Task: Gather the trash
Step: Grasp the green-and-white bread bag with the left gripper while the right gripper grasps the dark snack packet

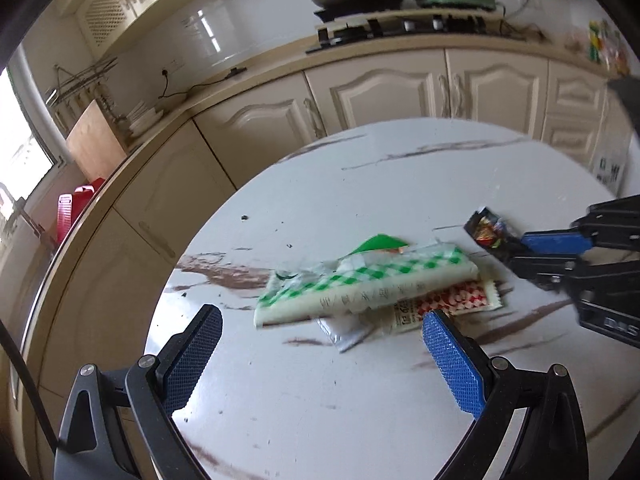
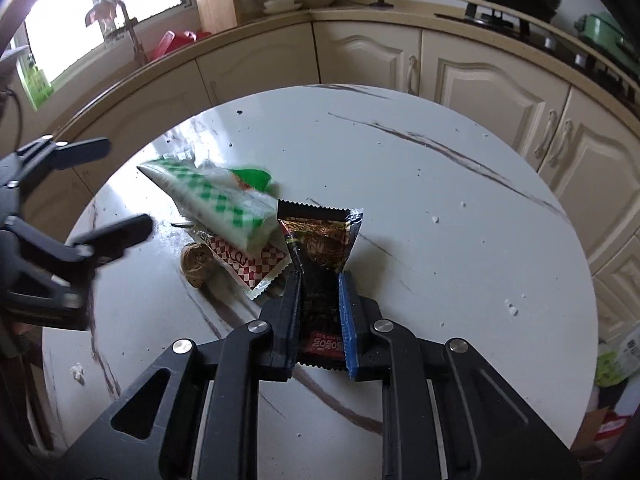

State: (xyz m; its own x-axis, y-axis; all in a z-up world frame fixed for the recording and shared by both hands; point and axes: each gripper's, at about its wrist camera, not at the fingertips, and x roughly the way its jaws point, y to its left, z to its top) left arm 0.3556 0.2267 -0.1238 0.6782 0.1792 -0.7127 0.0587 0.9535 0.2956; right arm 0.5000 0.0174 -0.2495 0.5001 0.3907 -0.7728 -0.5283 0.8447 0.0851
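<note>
On the round white marble-veined bench point(image 2: 400, 184), I work two claws over a small heap of litter. At left, my left claw point(image 1: 322, 322) hangs with its blue-padded fingers spread wide and nothing between them, aimed down at the green-and-white checked plastic packet point(image 1: 360, 284), which lies flat on top of the heap with its long axis running across that view, torn green end toward the far side. Under it sits a red-and-white checked sachet point(image 1: 460, 300) with a crimped edge, its length roughly in line with the packet above, and a clear scrap pokes out near me. In the right wrist view a brown walnut-like lump point(image 2: 194, 266) rests touching the sachet's near side. At right, my right claw point(image 2: 320, 280) is pinching a dark foil snack wrapper point(image 2: 320, 236) with a saw-tooth seam; the wrapper's long axis runs along the fingers, one crimped end fanning out beyond the tips toward the cabinets, the other toward my wrist. To do this step well, I judge I should keep the pinch firm, raise the wrapper straight off the bench so it clears the heap beside it, and bring the left claw across the checked packet's short width, low enough to catch the thin film without dragging the sachet beneath.
</note>
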